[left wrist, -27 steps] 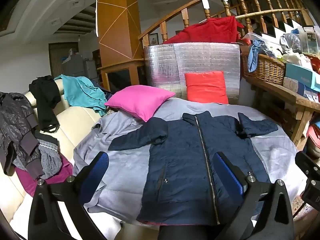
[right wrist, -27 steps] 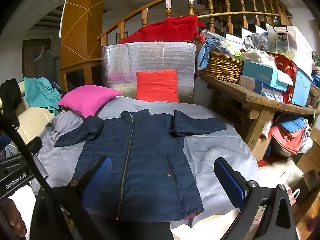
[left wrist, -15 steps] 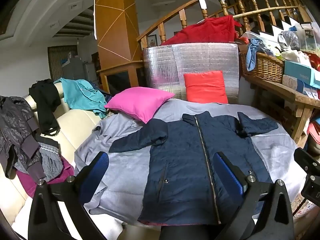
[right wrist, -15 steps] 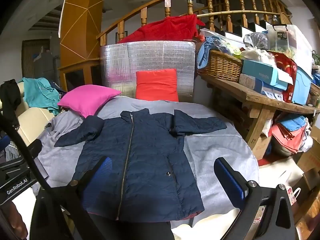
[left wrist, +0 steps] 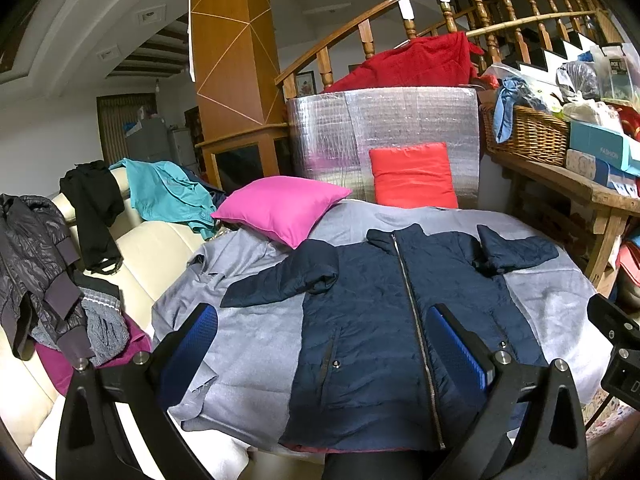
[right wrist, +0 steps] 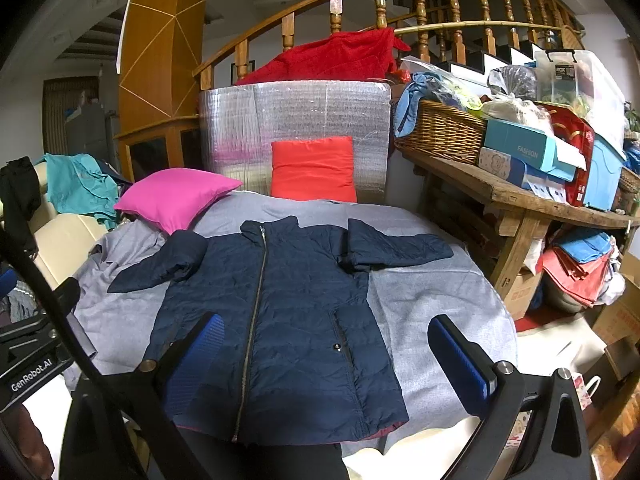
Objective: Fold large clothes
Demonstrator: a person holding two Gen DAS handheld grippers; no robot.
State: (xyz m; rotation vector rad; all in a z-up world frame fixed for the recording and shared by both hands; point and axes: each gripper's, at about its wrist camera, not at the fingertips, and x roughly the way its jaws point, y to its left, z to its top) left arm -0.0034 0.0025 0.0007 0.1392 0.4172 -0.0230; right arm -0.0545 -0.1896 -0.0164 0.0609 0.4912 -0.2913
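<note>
A navy quilted jacket [left wrist: 376, 320] lies flat, front up and zipped, on a grey sheet [left wrist: 256, 344]; both sleeves spread outward. It also shows in the right wrist view [right wrist: 288, 312] on the sheet [right wrist: 424, 304]. My left gripper [left wrist: 324, 344] is open and empty, held above the jacket's hem near its left side. My right gripper [right wrist: 324, 348] is open and empty above the hem's right side. Neither touches the cloth.
A pink pillow [left wrist: 280, 208] and a red cushion [left wrist: 414, 176] sit at the far end. A cream sofa [left wrist: 152, 248] with piled clothes is at the left. A cluttered wooden bench [right wrist: 520, 196] with a wicker basket [right wrist: 440, 132] stands at the right.
Both views shift only slightly; the grippers stay open above the hem. The jacket has not moved.
</note>
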